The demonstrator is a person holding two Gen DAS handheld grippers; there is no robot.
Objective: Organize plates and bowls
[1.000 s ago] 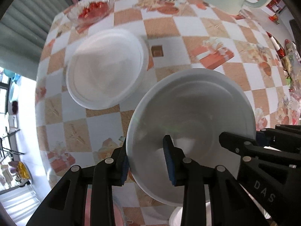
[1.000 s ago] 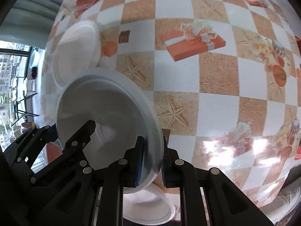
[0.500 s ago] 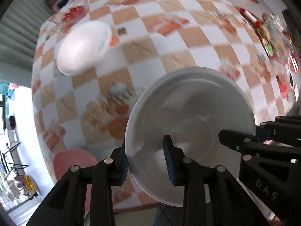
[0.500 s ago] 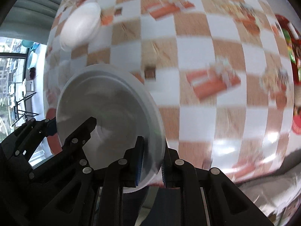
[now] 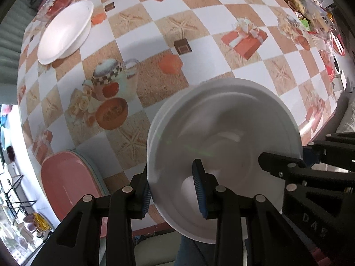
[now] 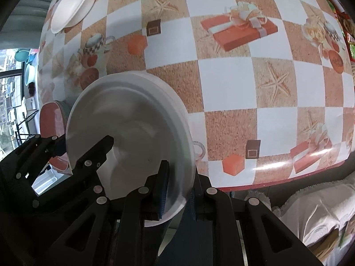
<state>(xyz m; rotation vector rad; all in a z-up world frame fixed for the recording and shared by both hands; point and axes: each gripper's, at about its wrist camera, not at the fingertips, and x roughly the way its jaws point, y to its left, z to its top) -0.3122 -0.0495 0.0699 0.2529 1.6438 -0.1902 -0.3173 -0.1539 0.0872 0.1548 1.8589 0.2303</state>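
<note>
A deep white bowl hangs over the near edge of the checked table, held from both sides. Its left rim lies between the pads of my left gripper, whose jaws are opening while still touching the wall. My right gripper is shut on the right rim of the bowl, and its fingers show in the left wrist view. A second white rim shows just past the held bowl's far edge. Another white bowl sits far off at the table's back left.
A pink plate on a pale one lies at the table's near left edge. A glass dish with red contents stands behind the far bowl. Packets and clutter crowd the far right. A pale cloth lies below the table edge.
Both grippers carried the white bowl across the table toward its near edge. The other white bowl shrank away to the back left, and the pink plate came into view.
</note>
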